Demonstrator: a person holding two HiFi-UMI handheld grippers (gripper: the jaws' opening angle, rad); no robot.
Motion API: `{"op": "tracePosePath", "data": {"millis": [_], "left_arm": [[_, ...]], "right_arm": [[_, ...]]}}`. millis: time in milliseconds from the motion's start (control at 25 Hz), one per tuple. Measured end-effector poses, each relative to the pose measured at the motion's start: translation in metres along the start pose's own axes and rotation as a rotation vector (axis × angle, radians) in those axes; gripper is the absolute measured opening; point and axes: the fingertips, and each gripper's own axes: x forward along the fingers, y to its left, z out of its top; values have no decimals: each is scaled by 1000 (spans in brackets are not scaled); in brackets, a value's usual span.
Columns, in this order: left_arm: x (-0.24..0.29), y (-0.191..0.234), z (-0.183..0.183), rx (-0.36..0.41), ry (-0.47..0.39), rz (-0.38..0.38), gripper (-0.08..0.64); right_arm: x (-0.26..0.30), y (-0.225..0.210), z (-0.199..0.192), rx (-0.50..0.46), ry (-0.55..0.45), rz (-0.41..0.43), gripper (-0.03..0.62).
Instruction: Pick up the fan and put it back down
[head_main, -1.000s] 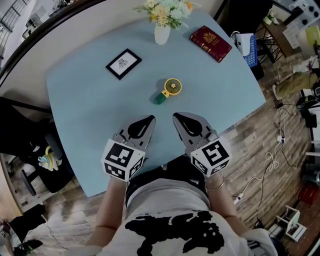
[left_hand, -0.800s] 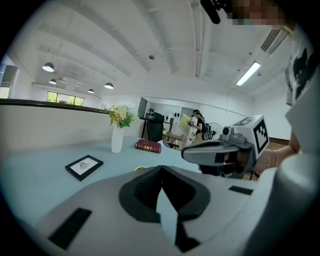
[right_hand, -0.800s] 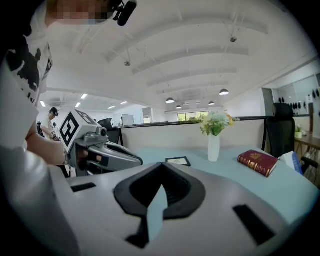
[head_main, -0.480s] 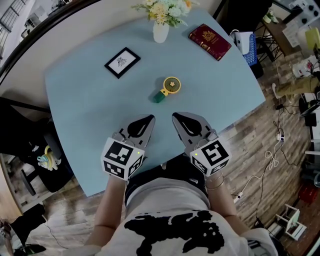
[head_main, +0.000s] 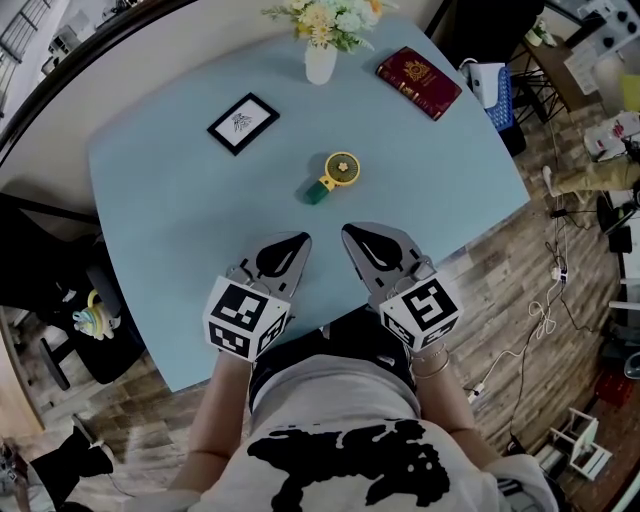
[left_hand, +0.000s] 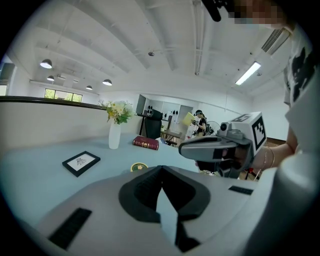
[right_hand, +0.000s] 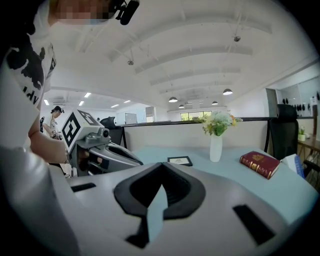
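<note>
Observed: left tool (head_main: 303, 236) clenched, tips meeting, nothing between them. The right tool (head_main: 346, 230) is likewise clenched and empty. Both are held side by side over the near edge of the pale blue surface (head_main: 160, 210). The yellow hand fan (head_main: 336, 176) with a green handle lies flat ahead of both tips, apart from them. Beyond it: picture frame (head_main: 243, 123) ahead-left, flower vase (head_main: 321, 62) ahead, red book (head_main: 419, 83) ahead-right.

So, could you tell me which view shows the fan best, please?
The head view: the fan lies fully visible on the blue table. The left gripper view shows only its yellow top, peeking over the left gripper; the right gripper view does not show it.
</note>
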Motion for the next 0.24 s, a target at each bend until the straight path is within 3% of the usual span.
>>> {"op": "tracePosePath", "data": {"millis": [240], "left_arm": [[0, 4, 0, -12, -1, 10, 11]], "right_arm": [[0, -2, -2, 5, 6, -1, 3]]}}
